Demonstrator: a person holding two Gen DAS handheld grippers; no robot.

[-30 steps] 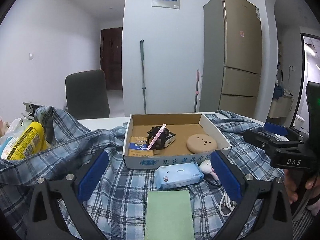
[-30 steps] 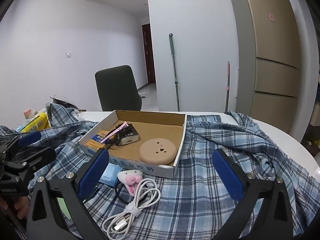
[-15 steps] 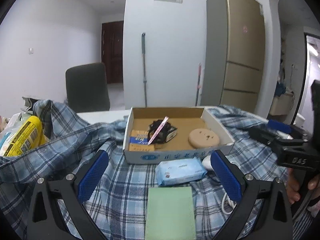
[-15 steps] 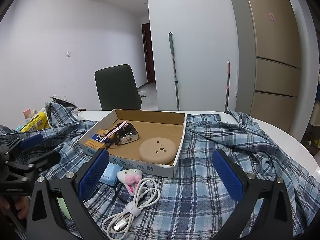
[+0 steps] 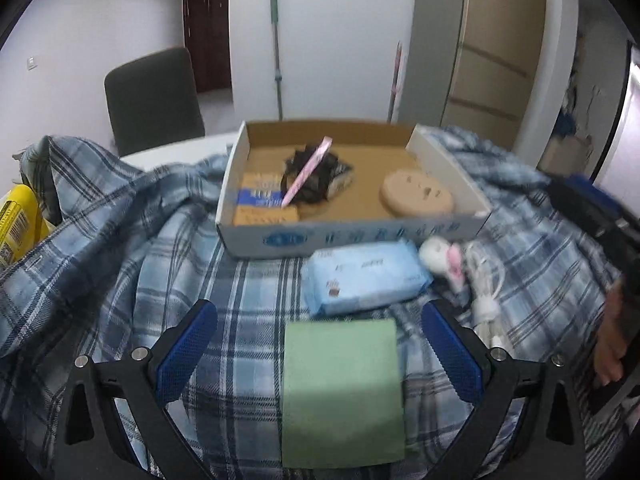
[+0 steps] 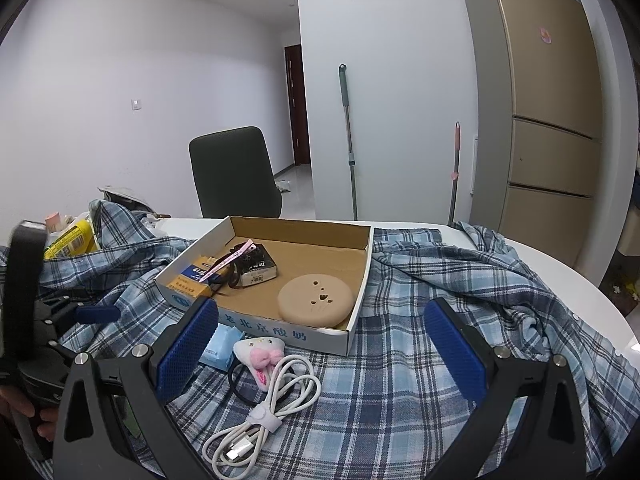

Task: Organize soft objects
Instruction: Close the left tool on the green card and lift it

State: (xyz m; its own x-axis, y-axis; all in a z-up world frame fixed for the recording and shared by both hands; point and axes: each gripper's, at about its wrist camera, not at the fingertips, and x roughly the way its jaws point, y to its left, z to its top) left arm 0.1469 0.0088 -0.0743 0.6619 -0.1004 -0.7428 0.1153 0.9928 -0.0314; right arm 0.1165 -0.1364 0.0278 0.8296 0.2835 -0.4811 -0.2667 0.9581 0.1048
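A blue plaid shirt is spread over the table. On it lie a green cloth pad, a blue tissue pack, a white plush hair tie and a coiled white cable. My left gripper hovers open over the green pad, nothing between its fingers. My right gripper stands open above the plush hair tie and cable, holding nothing.
An open cardboard box holds a tan round disc, a small orange-blue carton and a dark bundle with a pink strip. A yellow bag lies left. A chair and fridge stand behind.
The left gripper has tipped downward and moved closer to the table, so the green pad and tissue pack look larger. The right gripper has barely moved.
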